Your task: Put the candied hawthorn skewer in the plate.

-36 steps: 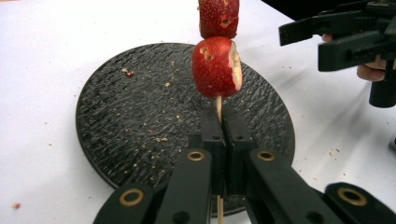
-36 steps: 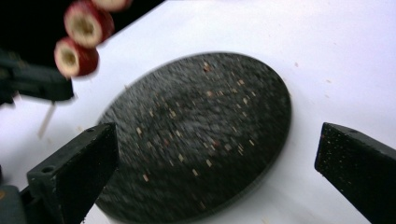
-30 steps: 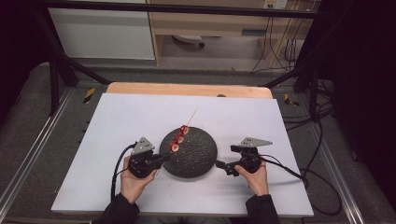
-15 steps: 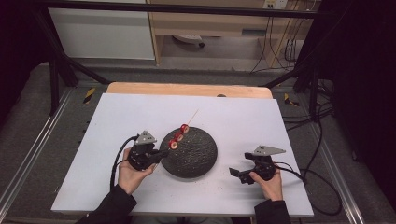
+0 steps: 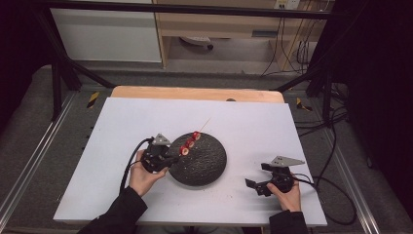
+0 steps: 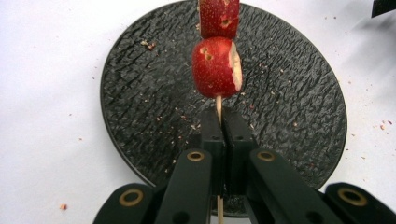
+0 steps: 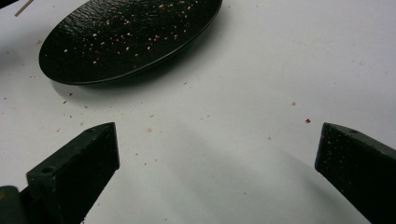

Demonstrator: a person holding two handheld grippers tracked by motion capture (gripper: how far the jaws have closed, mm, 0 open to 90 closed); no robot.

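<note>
I'm pinching the skewer (image 6: pixel 218 106) in the left gripper (image 6: pixel 218 140), its fingers pressed onto the stick, which is pointing away over the plate (image 5: pixel 207 163). The right gripper (image 5: pixel 257 185), fingers spread, is hovering near the bench (image 5: pixel 253 122), probably empty and farther from the fruit (image 6: pixel 216 66).

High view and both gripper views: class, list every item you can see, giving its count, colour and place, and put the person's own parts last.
Plate: one, black, rough-surfaced, mid-table.
Skewer: one, pale wood, held over the plate.
Fruit pieces: three, red, threaded on the skewer.
Crumbs: many, reddish and pale, scattered on plate and table.
Table: one, white top with wooden far edge.
Left gripper: black, shut on the skewer.
Right gripper: black, open, empty, right of the plate.
</note>
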